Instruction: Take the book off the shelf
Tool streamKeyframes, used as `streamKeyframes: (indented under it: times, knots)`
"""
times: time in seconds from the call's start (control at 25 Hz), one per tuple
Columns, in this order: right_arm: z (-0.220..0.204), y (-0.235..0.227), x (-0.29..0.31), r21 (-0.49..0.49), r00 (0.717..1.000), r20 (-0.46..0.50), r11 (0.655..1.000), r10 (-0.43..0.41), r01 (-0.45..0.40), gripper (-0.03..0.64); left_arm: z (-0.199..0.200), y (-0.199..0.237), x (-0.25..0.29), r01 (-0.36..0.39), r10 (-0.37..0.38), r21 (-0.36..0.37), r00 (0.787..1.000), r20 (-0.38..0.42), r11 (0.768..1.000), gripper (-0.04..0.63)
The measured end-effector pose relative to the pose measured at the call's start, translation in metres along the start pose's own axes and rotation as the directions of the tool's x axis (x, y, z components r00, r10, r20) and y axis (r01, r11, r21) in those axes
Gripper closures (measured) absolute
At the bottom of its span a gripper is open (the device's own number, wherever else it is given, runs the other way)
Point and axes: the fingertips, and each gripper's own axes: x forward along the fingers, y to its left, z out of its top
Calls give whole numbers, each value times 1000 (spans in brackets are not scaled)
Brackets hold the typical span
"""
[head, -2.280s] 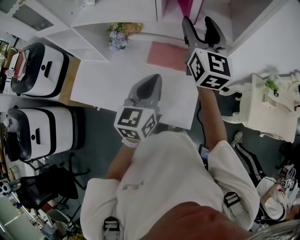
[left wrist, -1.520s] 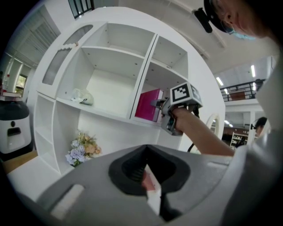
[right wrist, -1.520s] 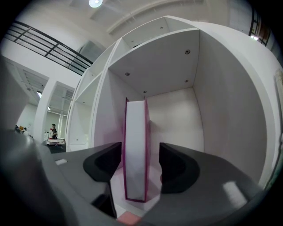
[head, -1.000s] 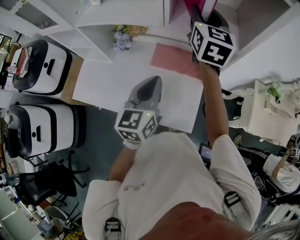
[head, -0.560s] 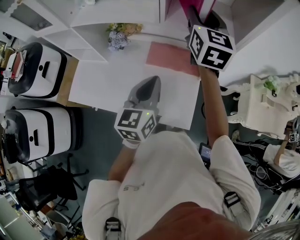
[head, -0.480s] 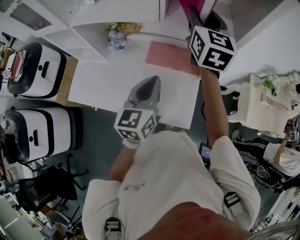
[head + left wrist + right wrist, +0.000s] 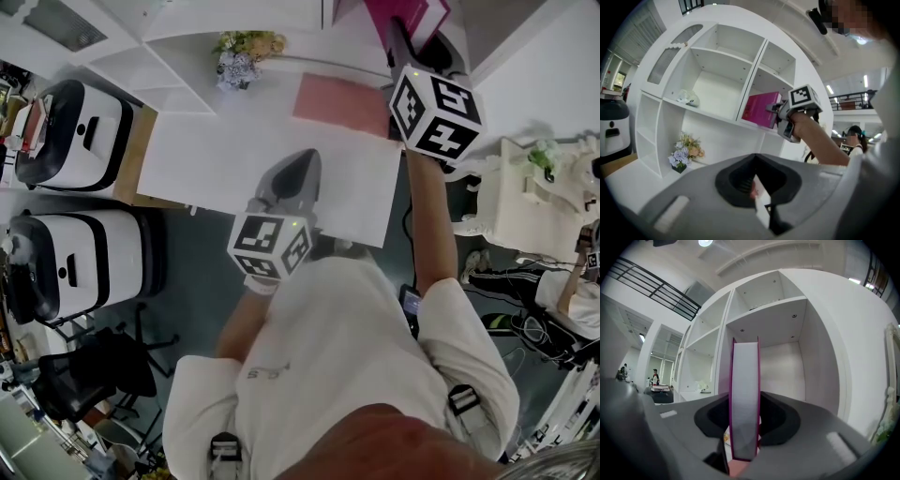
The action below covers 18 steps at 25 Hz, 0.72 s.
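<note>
The book (image 7: 409, 16) is magenta with white page edges (image 7: 744, 394). My right gripper (image 7: 405, 39) is shut on its lower edge and holds it upright just in front of the right-hand shelf compartment (image 7: 787, 348). From the left gripper view, the book (image 7: 761, 109) sticks out of the gripper (image 7: 780, 110) at shelf height. My left gripper (image 7: 298, 169) hangs shut and empty over the white table (image 7: 216, 159), its jaws (image 7: 757, 190) pointing toward the shelf.
A pink mat (image 7: 342, 101) lies on the table below the book. A flower pot (image 7: 240, 56) stands at the table's back. The white shelf unit (image 7: 717, 84) holds a small white object (image 7: 688, 97). Two white machines (image 7: 84, 127) stand left, and an ornate white cabinet (image 7: 534, 192) stands right.
The right gripper reached into the shelf compartment, closed on the book and has drawn back a little, so more of the book shows outside the shelf. The left gripper stayed put.
</note>
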Motion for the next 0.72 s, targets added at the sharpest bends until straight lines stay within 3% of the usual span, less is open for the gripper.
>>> streamKeyframes:
  times: [0.44, 0.72]
  knots:
    - [-9, 7, -51, 4, 1000, 23, 1000, -1, 1, 474, -21, -21, -20, 21, -21, 9, 999, -27, 1000, 595]
    - [-20, 8, -85, 59, 1000, 26, 998, 0, -2, 474, -31, -35, -29, 46, -45, 12, 998, -43, 999, 595]
